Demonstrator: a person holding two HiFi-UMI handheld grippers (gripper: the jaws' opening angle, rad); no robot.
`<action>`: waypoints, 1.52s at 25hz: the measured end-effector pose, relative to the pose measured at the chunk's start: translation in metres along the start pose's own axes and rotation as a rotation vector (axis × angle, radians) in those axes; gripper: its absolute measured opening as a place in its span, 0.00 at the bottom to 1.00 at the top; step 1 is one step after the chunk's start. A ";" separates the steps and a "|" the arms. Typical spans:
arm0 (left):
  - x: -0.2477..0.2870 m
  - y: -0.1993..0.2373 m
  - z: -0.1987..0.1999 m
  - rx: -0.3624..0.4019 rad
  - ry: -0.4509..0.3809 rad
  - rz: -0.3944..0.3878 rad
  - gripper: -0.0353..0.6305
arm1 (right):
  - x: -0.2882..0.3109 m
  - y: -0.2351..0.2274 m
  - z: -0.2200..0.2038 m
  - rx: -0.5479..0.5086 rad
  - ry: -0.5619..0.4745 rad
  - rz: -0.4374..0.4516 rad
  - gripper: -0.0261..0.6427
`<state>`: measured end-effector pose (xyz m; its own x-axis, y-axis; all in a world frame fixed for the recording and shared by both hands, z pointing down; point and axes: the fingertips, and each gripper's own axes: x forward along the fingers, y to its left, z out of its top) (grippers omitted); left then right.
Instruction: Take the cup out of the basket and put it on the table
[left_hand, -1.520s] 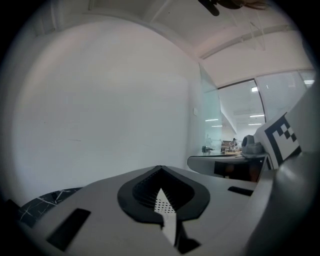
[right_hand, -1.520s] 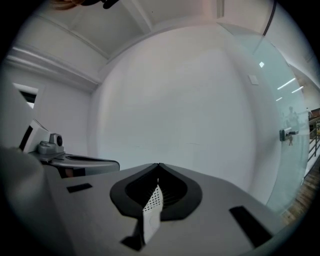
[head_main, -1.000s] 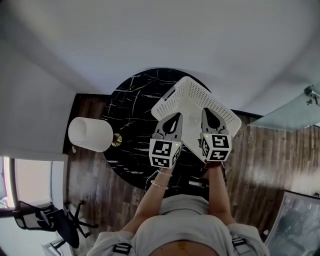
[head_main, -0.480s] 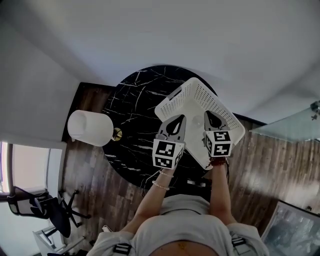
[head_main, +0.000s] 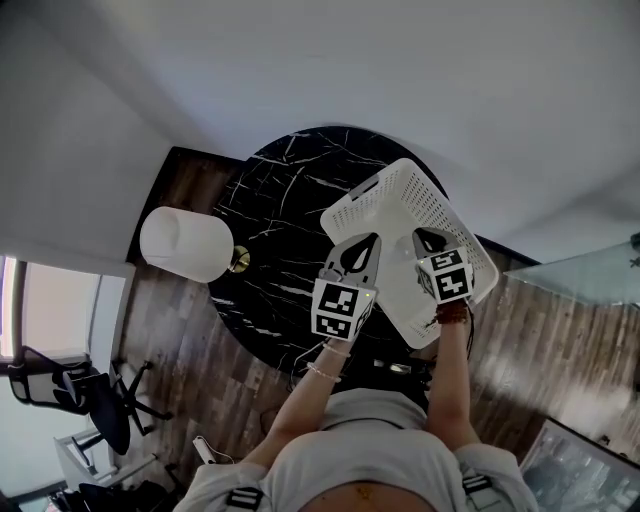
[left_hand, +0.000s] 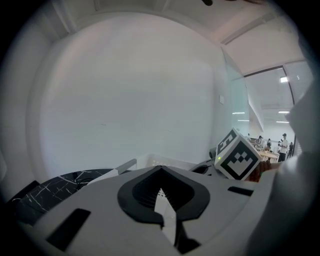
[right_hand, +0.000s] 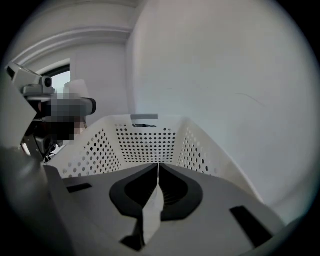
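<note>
The white perforated basket (head_main: 405, 195) stands on the right part of the round black marble table (head_main: 275, 205). No cup shows in any view; the grippers hide much of the basket's inside. My left gripper (head_main: 364, 241) hangs over the basket's near left rim, jaws shut and empty. My right gripper (head_main: 426, 236) is over the basket's near right part, also shut and empty. In the right gripper view my right gripper (right_hand: 159, 164) points down into the basket (right_hand: 145, 142). In the left gripper view my left gripper (left_hand: 160, 169) looks across the basket's rim (left_hand: 150, 160).
A white cylindrical lamp shade (head_main: 185, 243) stands just off the table's left edge. Wooden floor surrounds the table. A black office chair (head_main: 95, 400) is at the lower left. White walls rise close behind the table and a glass panel (head_main: 590, 270) is at the right.
My right gripper has dropped and tipped downward toward the basket's inside. The left gripper has sunk only a little. Both stay shut.
</note>
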<state>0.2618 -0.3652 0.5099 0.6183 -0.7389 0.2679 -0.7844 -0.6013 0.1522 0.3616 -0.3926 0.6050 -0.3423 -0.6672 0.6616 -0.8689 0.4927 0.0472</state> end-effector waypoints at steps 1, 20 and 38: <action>0.000 0.001 0.000 -0.002 0.000 0.002 0.06 | 0.002 0.000 -0.002 -0.016 0.012 0.008 0.05; 0.003 0.004 -0.004 0.005 0.017 0.022 0.06 | 0.037 0.013 -0.040 -0.091 0.195 0.143 0.19; 0.002 0.005 -0.001 0.020 0.006 0.037 0.06 | 0.063 0.023 -0.065 -0.168 0.413 0.262 0.20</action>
<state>0.2588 -0.3697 0.5126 0.5884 -0.7589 0.2790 -0.8056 -0.5795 0.1230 0.3430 -0.3865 0.6963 -0.3418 -0.2492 0.9061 -0.6918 0.7193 -0.0631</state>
